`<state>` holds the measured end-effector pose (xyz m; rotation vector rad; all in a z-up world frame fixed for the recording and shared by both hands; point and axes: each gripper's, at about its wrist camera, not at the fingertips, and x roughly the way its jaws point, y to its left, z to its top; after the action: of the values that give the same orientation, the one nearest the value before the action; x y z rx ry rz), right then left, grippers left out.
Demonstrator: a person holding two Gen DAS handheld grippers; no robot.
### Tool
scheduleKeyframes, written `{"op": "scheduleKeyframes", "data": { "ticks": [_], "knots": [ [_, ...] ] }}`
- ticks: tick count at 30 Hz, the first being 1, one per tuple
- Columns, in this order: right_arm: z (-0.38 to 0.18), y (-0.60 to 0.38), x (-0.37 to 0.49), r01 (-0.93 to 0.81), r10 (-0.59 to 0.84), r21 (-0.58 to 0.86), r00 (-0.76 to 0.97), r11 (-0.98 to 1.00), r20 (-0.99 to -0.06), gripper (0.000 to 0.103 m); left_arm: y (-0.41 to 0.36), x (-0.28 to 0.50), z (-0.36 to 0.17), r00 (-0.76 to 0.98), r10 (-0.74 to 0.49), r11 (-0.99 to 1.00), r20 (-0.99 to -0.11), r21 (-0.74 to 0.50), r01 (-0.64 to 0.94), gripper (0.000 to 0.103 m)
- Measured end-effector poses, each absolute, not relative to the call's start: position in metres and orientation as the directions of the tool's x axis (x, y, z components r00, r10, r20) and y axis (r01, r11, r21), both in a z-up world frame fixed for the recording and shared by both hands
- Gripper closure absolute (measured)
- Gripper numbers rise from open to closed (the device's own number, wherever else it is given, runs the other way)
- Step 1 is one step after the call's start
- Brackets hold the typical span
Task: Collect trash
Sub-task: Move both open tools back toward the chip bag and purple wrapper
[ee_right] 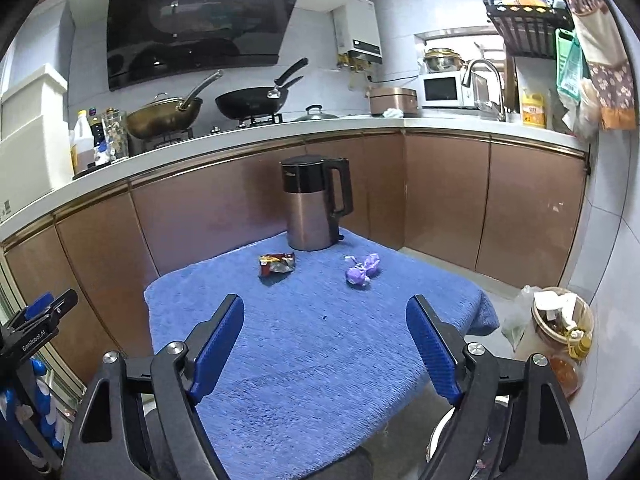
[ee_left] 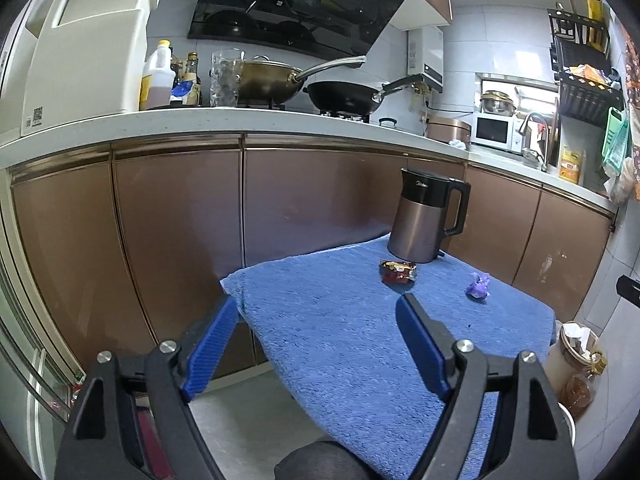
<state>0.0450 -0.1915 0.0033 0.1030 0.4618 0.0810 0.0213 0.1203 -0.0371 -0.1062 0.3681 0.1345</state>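
A towel (ee_right: 304, 344) covered a small table that stood in front of the cabinets (ee_right: 444, 188), and a kettle (ee_right: 314, 204) stood at its far edge. Just before the kettle lay a wrapper (ee_right: 277, 264), with a second, crumpled wrapper (ee_right: 362, 271) to its right, the two apart from each other. Behind, on the counter (ee_right: 280, 130), two woks (ee_right: 248, 102) sat side by side on the stove with bottles (ee_right: 86, 138) to their left and a microwave (ee_right: 442, 89) to their right, while a bin (ee_right: 562, 320) stood on the floor right of the table.
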Motion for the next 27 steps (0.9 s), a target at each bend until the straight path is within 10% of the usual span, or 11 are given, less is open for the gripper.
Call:
{"op": "scheduleKeyframes", "data": {
  "ticks": [27],
  "knots": [
    [-0.052, -0.212, 0.108, -0.022, 0.117, 0.173, 0.82, 0.985, -0.561, 0.02, 0.091, 0.083, -0.056, 0.907, 0.095, 0.995, -0.411, 0.013, -0.098, 0.022]
  ]
}}
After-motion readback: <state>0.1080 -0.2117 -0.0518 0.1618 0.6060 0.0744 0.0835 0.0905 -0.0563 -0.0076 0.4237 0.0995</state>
